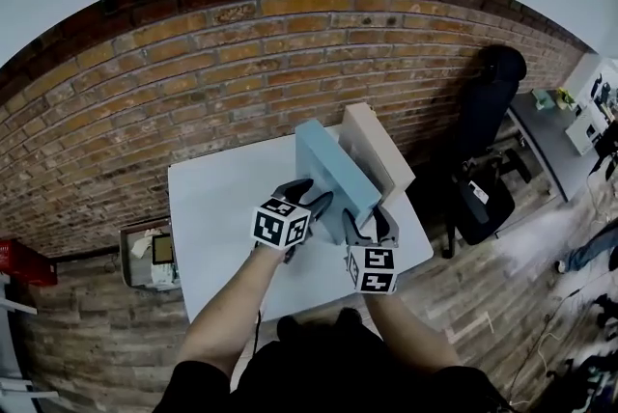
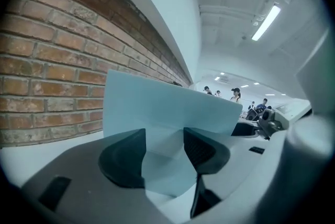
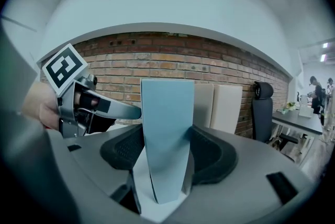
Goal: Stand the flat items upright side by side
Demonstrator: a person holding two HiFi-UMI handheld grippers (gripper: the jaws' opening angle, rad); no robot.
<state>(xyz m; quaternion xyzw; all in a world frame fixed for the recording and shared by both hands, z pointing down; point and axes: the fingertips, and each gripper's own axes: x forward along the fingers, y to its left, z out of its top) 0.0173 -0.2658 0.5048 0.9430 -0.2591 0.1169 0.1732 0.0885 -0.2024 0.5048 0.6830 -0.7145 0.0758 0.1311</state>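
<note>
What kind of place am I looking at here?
Probably an open office or lab workspace. There is a brick wall behind a white table, a black office chair on a wood floor, and a ceiling strip light with people far off.

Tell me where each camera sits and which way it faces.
Head view: on the person's head, looking steeply down at the white table; both forearms, left tool and right tool show.
Left gripper view: on the left tool, looking along its jaws, clamped on the blue slab, brick wall alongside.
Right gripper view: on the right tool, facing the wall; jaws clamp the slab; left hand shows.
Shared: the blue slab, in all three.
</note>
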